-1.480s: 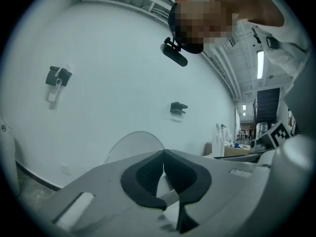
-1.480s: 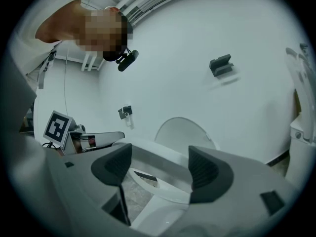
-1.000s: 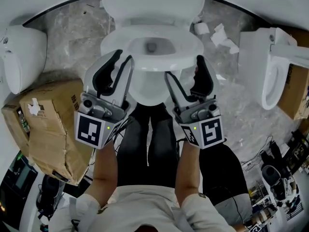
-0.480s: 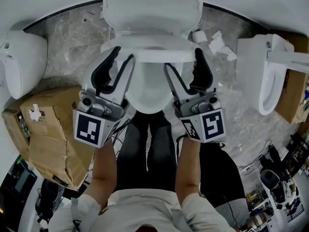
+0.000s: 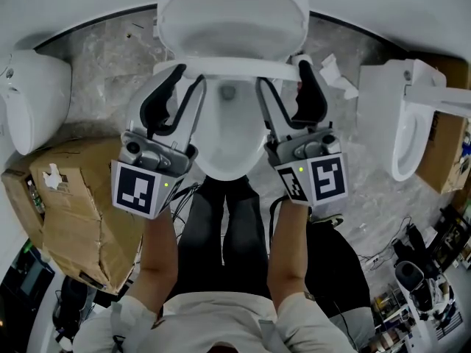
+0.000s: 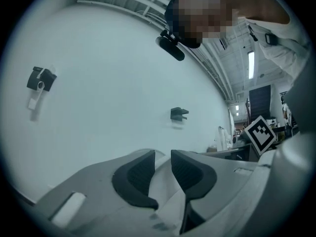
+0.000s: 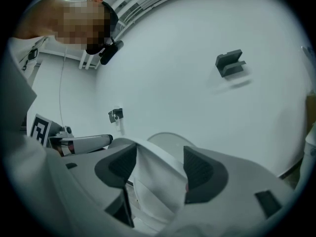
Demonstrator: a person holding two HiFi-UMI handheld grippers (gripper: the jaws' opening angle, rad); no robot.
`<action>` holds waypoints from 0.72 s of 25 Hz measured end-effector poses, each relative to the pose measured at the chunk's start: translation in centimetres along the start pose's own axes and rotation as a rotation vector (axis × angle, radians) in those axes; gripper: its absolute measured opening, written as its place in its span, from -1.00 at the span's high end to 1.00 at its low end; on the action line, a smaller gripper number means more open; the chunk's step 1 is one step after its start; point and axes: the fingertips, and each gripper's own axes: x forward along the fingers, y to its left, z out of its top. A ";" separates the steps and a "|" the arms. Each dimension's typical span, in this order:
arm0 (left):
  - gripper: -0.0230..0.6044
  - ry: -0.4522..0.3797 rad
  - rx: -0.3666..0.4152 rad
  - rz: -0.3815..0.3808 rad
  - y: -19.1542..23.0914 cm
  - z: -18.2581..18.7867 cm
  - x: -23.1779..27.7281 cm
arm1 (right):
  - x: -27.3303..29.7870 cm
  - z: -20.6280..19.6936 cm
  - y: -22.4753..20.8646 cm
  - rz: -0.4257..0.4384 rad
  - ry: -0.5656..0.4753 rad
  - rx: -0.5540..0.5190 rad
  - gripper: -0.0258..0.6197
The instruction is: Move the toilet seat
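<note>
**Seat part-raised, a gripper on each side**

Toilet bowl straight ahead, lid upright behind it. Toilet seat seen edge-on above the rim, long axis crosswise. Left gripper pinches its left side, jaws nearly together. Right gripper holds the right side; its jaws have just been closing, wider set, seat between. The hinge lies beyond both grippers, equally near.

I read the toilet seat as smooth glossy white plastic, toilet bowl as glossy ceramic. Floor is grey marbled stone. Cardboard box, left: matt, creased. Trousers are dark matt cloth.
</note>
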 end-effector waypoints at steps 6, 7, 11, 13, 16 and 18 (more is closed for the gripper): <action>0.59 0.004 -0.009 0.002 0.8 -0.3 0.8 | 1.2 0.3 -0.8 -0.009 -0.001 -0.012 0.11; 0.59 0.005 -0.007 0.003 0.9 -0.3 1.0 | 1.5 0.4 -1.0 -0.012 0.000 -0.014 0.12; 0.60 0.010 -0.014 0.008 1.6 -0.7 1.5 | 2.6 0.5 -1.8 -0.023 -0.003 -0.018 0.16; 0.60 0.017 -0.014 0.009 1.7 -1.0 1.6 | 3.0 0.5 -2.1 -0.024 -0.004 -0.022 0.17; 0.59 0.023 -0.012 0.012 1.8 -1.5 2.1 | 3.5 0.5 -2.5 -0.023 -0.006 -0.031 0.17; 0.59 0.036 -0.013 0.013 1.9 -2.1 2.5 | 3.9 0.5 -2.7 -0.021 -0.006 -0.037 0.17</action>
